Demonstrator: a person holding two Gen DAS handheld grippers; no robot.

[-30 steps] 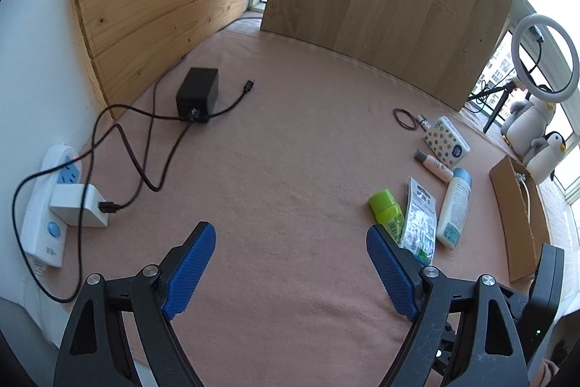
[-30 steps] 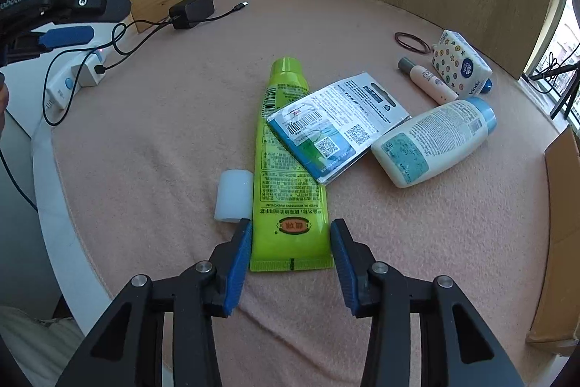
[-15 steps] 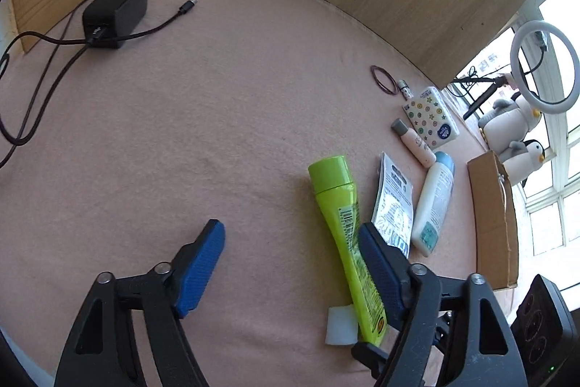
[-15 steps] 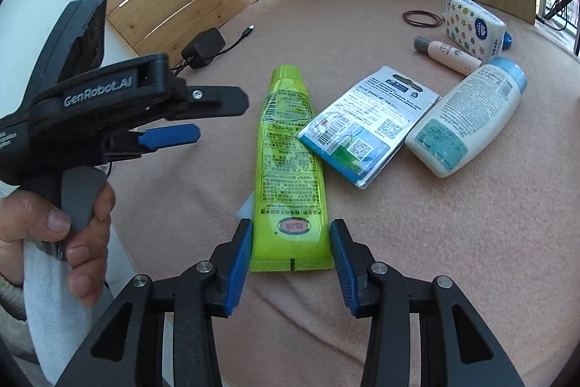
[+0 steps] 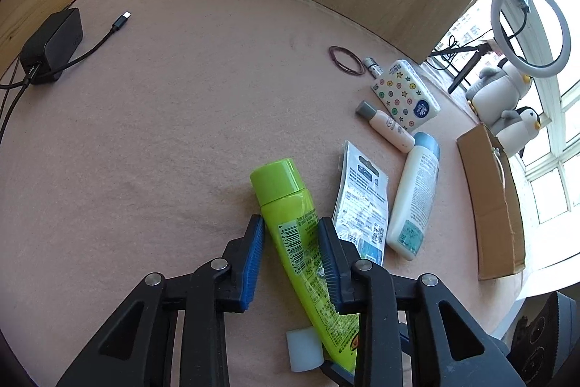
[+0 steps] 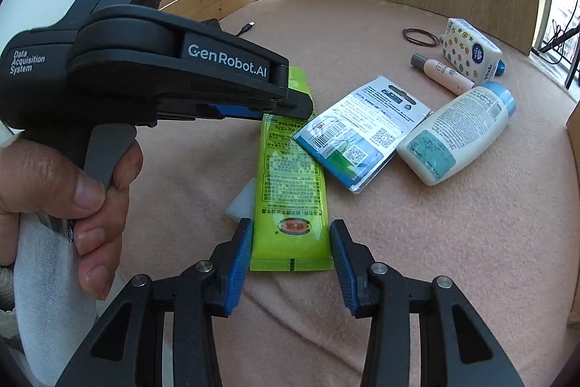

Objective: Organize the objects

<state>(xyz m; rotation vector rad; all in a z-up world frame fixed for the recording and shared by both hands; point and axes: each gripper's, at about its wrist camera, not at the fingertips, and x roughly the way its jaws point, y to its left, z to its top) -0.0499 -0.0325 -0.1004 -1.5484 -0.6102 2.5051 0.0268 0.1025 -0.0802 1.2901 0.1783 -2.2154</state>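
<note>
A lime-green tube (image 5: 290, 223) lies on the pink table cloth, cap away from me; it also shows in the right wrist view (image 6: 290, 176). My left gripper (image 5: 291, 242) straddles the tube just below its cap, jaws narrowed beside its sides; contact is unclear. Seen from the right wrist, the left gripper (image 6: 261, 111) hovers over the tube's upper part. My right gripper (image 6: 290, 242) is open, its pads either side of the tube's flat crimped end, with small gaps.
A white block (image 5: 304, 350) lies beside the tube. A flat printed packet (image 6: 359, 133), a white bottle with a blue cap (image 6: 460, 133), a small pink bottle (image 6: 442, 73), a tissue pack (image 6: 471, 51) and hair ties (image 6: 420, 37) lie to the right. A cardboard box (image 5: 496, 202) and a black charger (image 5: 50, 42) are nearby.
My left gripper moved right and down over the green tube and narrowed its jaws around it. The right gripper stayed at the tube's end.
</note>
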